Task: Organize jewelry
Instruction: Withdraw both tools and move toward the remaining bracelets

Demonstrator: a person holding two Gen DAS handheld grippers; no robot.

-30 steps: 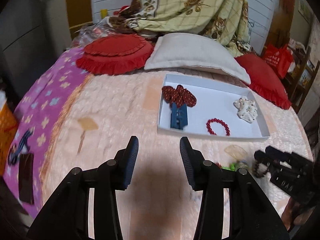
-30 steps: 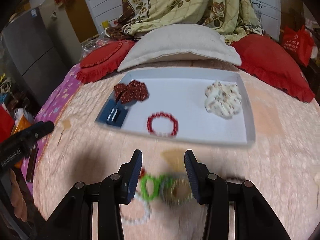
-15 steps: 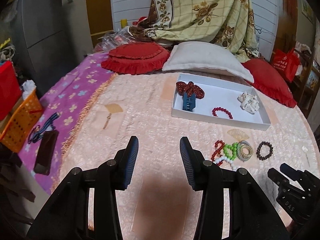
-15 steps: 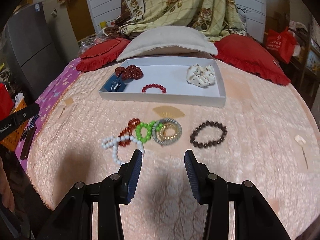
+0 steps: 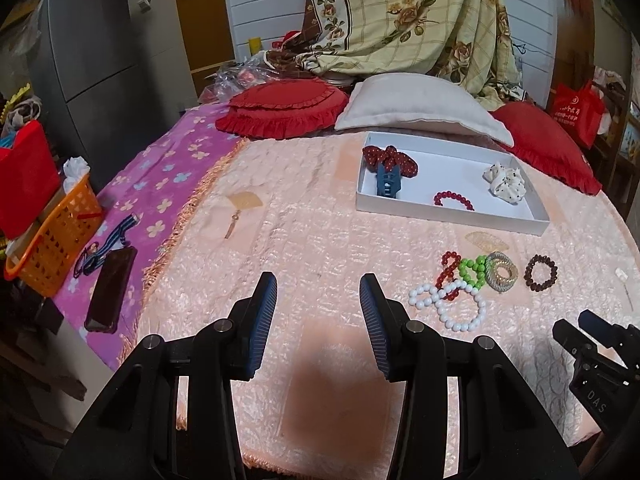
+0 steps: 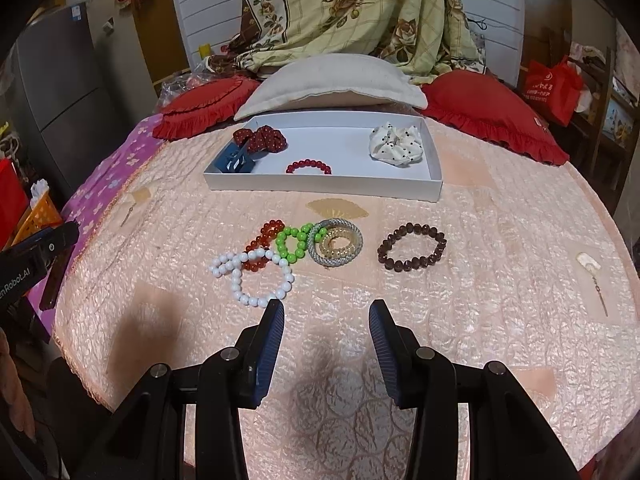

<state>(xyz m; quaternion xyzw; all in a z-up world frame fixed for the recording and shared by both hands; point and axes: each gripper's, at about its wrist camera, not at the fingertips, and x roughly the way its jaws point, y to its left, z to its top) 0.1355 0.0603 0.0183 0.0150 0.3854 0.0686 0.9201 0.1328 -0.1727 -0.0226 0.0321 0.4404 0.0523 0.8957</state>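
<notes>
A white tray (image 6: 328, 184) (image 5: 448, 212) lies on the pink bedspread. It holds a red scrunchie (image 6: 260, 139), a blue clip (image 6: 234, 160), a red bead bracelet (image 6: 309, 168) and a white dotted scrunchie (image 6: 396, 144). In front of it lie a white bead bracelet (image 6: 256, 276) (image 5: 448, 304), a dark red bracelet (image 6: 262, 244), a green bracelet (image 6: 294, 242), coiled hair ties (image 6: 336, 242) and a brown bead bracelet (image 6: 412, 252) (image 5: 541, 273). My right gripper (image 6: 326, 320) is open and empty, just short of the white bracelet. My left gripper (image 5: 318, 296) is open and empty, left of the pile.
Red cushions (image 5: 280, 110) and a white pillow (image 6: 332, 84) lie behind the tray. A phone (image 5: 110, 290) and an orange basket (image 5: 52, 240) sit at the bed's left edge. A small charm (image 6: 592, 268) lies at the right.
Both grippers have pulled back from the tray toward the near edge of the bed. The whole bracelet pile has come into view. Both stay open and empty.
</notes>
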